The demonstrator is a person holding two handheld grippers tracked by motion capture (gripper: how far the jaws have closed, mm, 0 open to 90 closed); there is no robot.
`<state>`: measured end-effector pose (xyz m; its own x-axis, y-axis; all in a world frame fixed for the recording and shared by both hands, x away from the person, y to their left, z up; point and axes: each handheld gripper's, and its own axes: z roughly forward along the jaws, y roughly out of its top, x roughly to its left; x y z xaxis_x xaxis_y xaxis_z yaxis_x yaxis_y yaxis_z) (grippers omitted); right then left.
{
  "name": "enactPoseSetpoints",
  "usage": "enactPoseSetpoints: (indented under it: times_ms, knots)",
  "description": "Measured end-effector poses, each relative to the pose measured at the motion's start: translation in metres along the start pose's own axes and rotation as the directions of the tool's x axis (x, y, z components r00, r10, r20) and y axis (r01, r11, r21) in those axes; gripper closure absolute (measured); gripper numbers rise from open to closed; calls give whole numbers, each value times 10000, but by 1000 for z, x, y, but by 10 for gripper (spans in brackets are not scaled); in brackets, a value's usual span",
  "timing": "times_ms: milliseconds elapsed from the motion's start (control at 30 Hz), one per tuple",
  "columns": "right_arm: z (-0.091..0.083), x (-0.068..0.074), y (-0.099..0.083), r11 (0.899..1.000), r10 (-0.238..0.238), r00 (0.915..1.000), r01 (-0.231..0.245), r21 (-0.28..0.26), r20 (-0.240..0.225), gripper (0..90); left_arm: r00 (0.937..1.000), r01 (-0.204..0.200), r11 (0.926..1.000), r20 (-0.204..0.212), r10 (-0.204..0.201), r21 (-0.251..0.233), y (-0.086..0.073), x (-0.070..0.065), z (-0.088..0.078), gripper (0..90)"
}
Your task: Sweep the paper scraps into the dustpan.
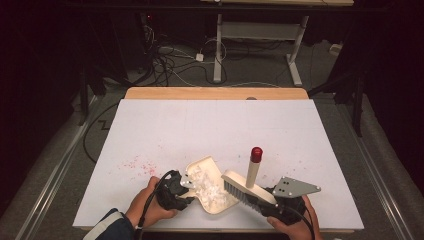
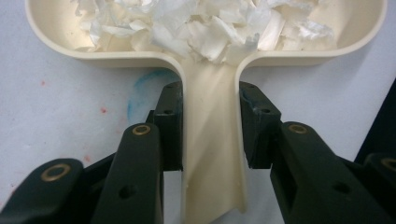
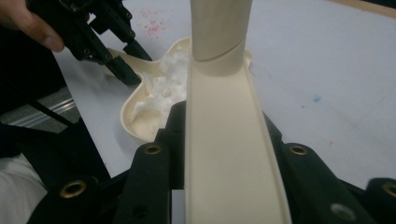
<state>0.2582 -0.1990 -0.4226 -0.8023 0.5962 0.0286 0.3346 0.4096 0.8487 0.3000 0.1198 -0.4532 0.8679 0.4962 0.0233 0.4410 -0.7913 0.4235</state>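
Observation:
A cream dustpan [image 1: 210, 192] full of white paper scraps [image 1: 208, 185] lies near the table's front edge. My left gripper [image 1: 182, 192] is shut on the dustpan handle [image 2: 212, 154], its jaws pressed on both sides. The scraps [image 2: 205, 23] fill the pan ahead of it. My right gripper [image 1: 265, 202] is shut on the back of a cream hand brush [image 1: 245, 187], whose bristles rest at the pan's right side. The brush handle with a red tip [image 1: 256, 154] points away from me. In the right gripper view the brush back [image 3: 224, 154] runs up between the jaws, with the dustpan [image 3: 140, 119] and the left gripper [image 3: 119, 53] beyond.
The table carries a white sheet [image 1: 215, 130] with red specks [image 1: 135, 165] left of the pan and a faint blue mark [image 2: 144, 91] by the handle. Beyond the wooden far edge [image 1: 215, 93] are floor cables [image 1: 170, 60] and a white desk frame [image 1: 260, 40].

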Motion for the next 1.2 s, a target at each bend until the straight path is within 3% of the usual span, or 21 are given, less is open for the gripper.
enactPoseSetpoints:
  times_ms: [267,533,733,933,1200]
  knots:
    - [10,-21,13,9996,-41,9995,50,-272,318,677,9996,275,9996,14,-275,-44,-3,5,1,639]
    - [46,-51,21,9987,-437,9940,462,-224,999,677,9968,797,9968,-64,-797,11,-13,21,0,639]
    - [68,-59,27,9984,-491,9927,520,-238,1102,677,9933,1147,9934,-98,-1147,-4,-21,31,-3,639]
    - [66,-60,28,9977,-606,9918,638,-246,1128,677,9879,1524,9883,-274,-1525,-67,-29,40,-7,639]
    - [51,-64,26,9989,-367,9930,399,-266,1121,677,9751,2146,9761,-501,-2162,-345,-39,50,-12,638]
